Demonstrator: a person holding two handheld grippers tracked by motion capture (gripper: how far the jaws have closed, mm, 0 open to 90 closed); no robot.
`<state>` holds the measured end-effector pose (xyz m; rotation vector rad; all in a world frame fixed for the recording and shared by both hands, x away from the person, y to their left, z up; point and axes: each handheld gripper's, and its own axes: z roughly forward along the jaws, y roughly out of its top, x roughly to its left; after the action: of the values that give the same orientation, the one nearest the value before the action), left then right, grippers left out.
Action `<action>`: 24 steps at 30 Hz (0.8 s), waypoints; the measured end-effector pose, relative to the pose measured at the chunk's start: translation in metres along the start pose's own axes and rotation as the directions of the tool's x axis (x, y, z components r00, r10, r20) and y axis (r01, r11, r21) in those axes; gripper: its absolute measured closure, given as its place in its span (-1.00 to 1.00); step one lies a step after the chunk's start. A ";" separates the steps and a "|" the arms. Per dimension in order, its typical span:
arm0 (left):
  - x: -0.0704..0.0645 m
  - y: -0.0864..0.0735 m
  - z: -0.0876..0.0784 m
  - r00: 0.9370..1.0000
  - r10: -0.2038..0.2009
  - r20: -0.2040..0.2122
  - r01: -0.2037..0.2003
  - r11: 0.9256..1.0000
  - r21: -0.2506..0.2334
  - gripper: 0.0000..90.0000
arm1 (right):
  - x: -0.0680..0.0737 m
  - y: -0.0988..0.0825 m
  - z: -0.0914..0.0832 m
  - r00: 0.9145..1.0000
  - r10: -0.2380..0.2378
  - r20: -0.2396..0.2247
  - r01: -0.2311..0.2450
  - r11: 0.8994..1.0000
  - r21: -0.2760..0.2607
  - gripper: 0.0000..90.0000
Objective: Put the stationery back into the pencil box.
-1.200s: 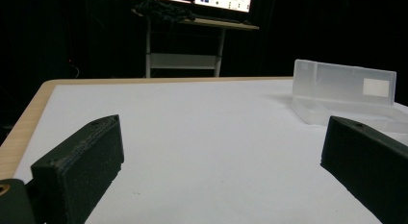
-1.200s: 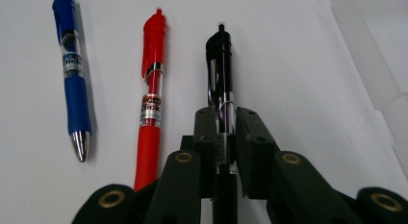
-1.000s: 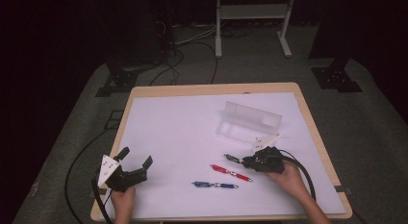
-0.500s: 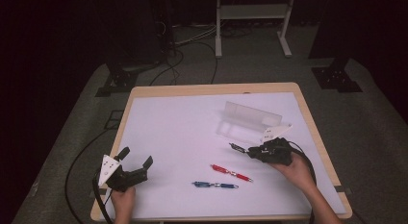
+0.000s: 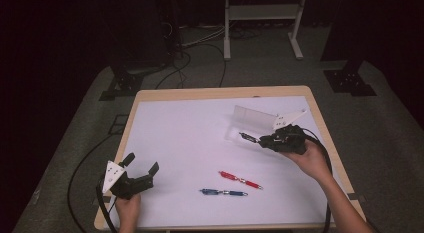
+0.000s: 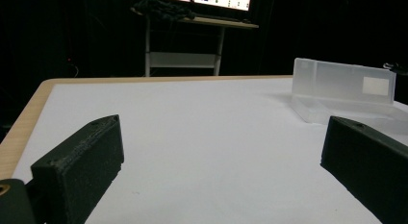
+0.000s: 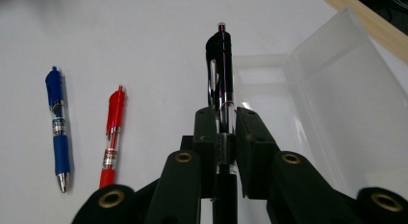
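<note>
High view: right gripper (image 5: 250, 138) clamping a black pen (image 5: 247, 137) above the white table top (image 5: 190, 138), pen tip jutting toward the open clear plastic case (image 5: 252, 119), just beside its near edge. Case sitting at the far right of the table, lid standing upright. Red pen (image 5: 240, 179) lying nearer the person than the case, well apart from it; blue pen (image 5: 223, 192) lying just beyond the red one, nearer still to the table's front edge. Left gripper (image 5: 141, 169) resting far to the left of the case near the front corner, jaws spread wide with nothing between them. Cables trailing off both grippers.

Left gripper view: two black jaws standing wide apart, gripping nothing, bare white surface (image 6: 202, 137) lying between them. Clear case (image 6: 342, 87) sitting ahead and to the right, lid (image 6: 344, 81) rising upright behind the shallow tray, a pale label showing on it. Wooden table edge (image 6: 159, 80) running behind the case, a white stand (image 6: 183, 58) standing in the dark beyond it.

Right gripper view: jaws pinching tight on the black pen (image 7: 220, 75), barrel pointing straight ahead, clip end hovering beside the left edge of the case tray (image 7: 269, 94). Case lid (image 7: 356, 104) leaning up on the right. Red pen (image 7: 113, 132) lying left of the case, blue pen (image 7: 57, 128) lying farther left, both roughly parallel to the held pen, points toward the camera.
</note>
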<state>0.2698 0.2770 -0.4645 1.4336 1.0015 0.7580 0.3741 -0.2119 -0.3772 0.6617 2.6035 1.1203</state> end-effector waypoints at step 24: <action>-0.001 0.000 0.000 1.000 0.006 -0.006 -0.006 1.000 -0.002 -0.99 | -0.032 0.003 0.013 1.000 0.031 0.000 -0.031 1.000 0.004 0.75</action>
<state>0.2695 0.2757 -0.4646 1.4333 1.0013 0.7680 0.4085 -0.2174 -0.3826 0.7045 2.6045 1.1247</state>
